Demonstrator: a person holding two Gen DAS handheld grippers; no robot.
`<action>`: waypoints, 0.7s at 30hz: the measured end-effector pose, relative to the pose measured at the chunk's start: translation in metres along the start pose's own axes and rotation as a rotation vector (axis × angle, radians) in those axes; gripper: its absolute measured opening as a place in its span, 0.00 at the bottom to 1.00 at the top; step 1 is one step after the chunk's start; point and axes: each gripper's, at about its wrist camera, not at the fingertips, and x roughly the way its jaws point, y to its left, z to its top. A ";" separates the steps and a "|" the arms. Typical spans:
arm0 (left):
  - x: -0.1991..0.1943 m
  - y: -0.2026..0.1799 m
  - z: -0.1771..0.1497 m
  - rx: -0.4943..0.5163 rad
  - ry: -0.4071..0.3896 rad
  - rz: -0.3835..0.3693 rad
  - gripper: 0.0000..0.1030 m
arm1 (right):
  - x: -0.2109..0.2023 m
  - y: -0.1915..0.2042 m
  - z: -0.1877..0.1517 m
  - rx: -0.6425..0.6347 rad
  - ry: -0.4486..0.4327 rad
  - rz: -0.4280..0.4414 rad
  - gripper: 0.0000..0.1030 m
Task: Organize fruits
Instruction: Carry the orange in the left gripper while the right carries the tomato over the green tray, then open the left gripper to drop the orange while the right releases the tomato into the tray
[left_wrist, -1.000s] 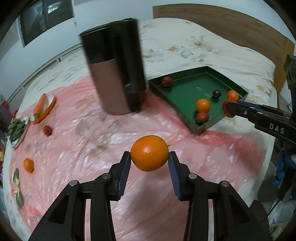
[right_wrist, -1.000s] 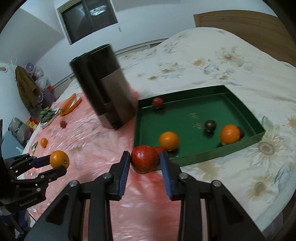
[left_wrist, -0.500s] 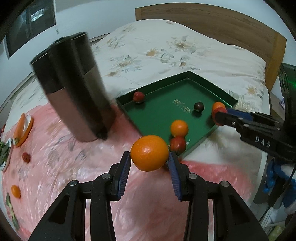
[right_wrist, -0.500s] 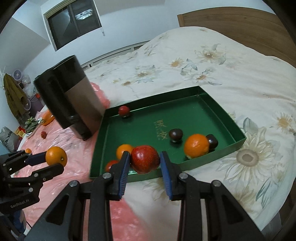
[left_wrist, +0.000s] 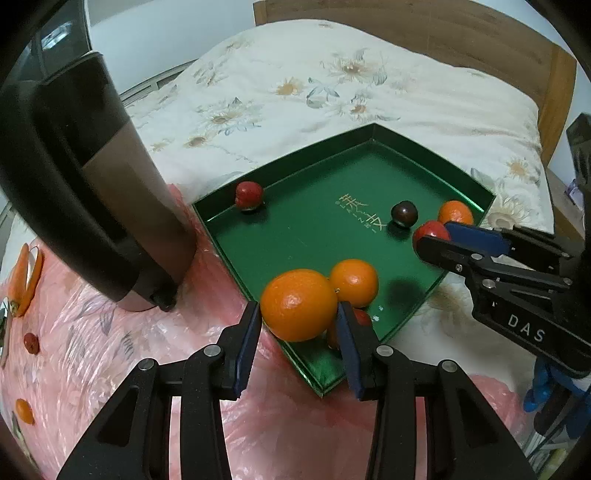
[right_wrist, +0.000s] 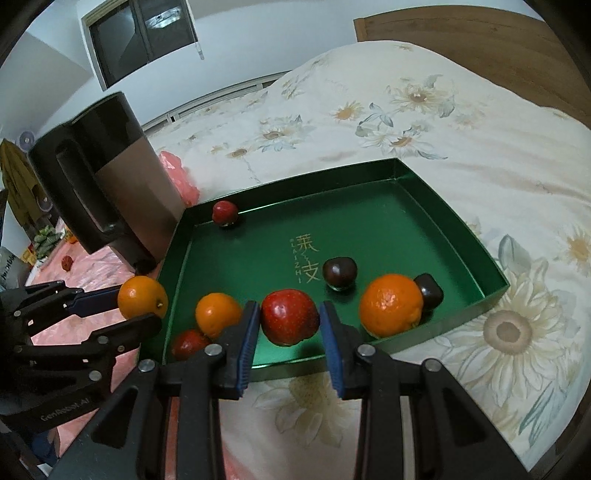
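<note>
While both tongs hover at the green tray's (right_wrist: 461, 225) near edge | left gripper (left_wrist: 299, 319) pinches an orange (left_wrist: 298, 304) | right gripper (right_wrist: 288, 325) pinches a red apple (right_wrist: 290, 316) | oranges, dark fruits inside tray | kettle (right_wrist: 103, 177) beyond, on bed.

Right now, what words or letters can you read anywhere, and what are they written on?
"DAS": white letters on the black right gripper.
"GenRobot.AI": faint, partly blurred print on the black left gripper.
"LAIZHI": small gold letters on the floor of the green tray, beside larger gold Chinese characters that I cannot read surely.
</note>
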 end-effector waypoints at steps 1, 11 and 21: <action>0.003 0.000 0.001 0.003 0.005 0.002 0.35 | 0.002 0.001 0.001 -0.012 0.002 -0.007 0.45; 0.017 -0.003 0.002 0.009 0.040 0.005 0.35 | 0.014 0.007 0.003 -0.055 0.033 -0.035 0.46; 0.016 -0.002 0.004 0.003 0.048 0.003 0.36 | 0.016 0.007 0.003 -0.055 0.046 -0.061 0.46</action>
